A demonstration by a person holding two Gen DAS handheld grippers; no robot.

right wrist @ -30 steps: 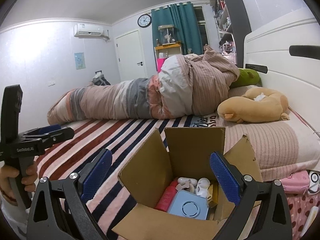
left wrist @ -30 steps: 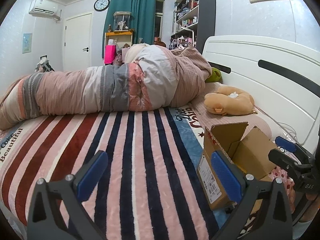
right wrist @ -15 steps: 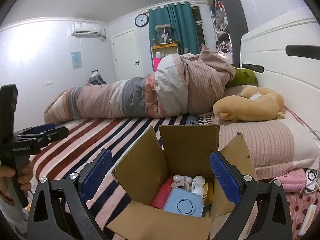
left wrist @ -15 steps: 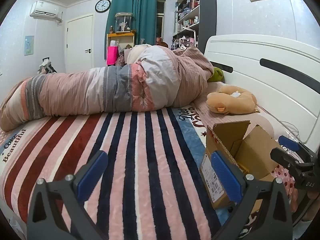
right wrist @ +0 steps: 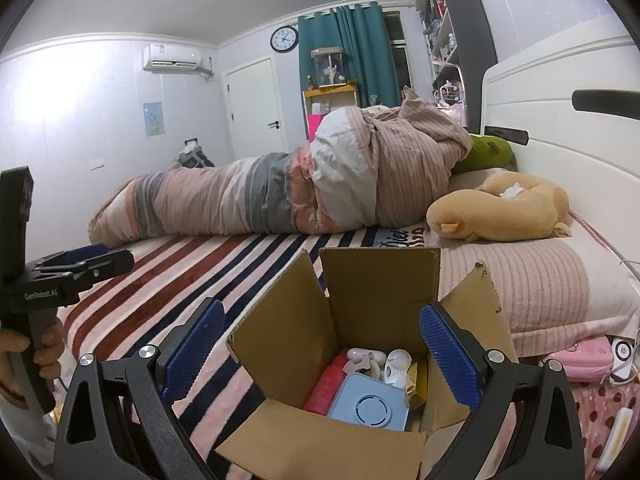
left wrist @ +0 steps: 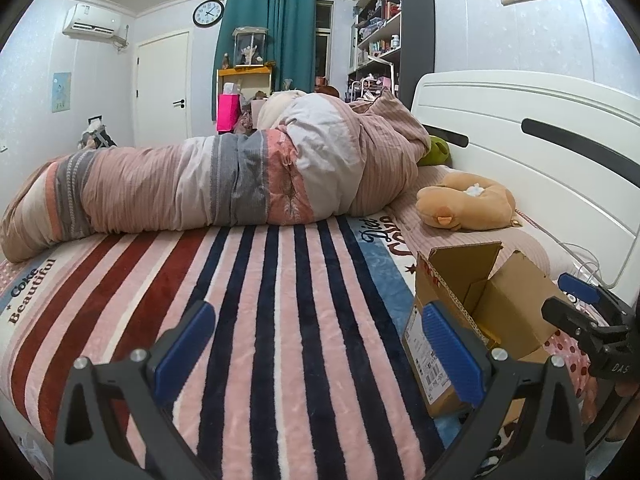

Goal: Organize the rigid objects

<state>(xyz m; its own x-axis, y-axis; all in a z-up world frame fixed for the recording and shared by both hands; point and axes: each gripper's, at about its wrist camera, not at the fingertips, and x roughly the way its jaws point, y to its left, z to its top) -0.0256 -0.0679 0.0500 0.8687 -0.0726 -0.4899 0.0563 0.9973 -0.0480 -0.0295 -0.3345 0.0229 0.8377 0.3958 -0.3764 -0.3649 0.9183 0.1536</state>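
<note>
An open cardboard box stands on the striped bed, its flaps up. Inside it lie a light blue square case, a red bottle and small white items. My right gripper is open and empty, just above and in front of the box opening. The box also shows in the left wrist view, at the right. My left gripper is open and empty over the striped blanket, left of the box. The right gripper shows there beyond the box.
A rolled quilt lies across the far side of the bed. A tan plush toy rests on the pillow by the white headboard. A pink case and small items lie right of the box.
Both views have shifted slightly; the box sits a little lower in the right wrist view. Both grippers stay open and empty.
</note>
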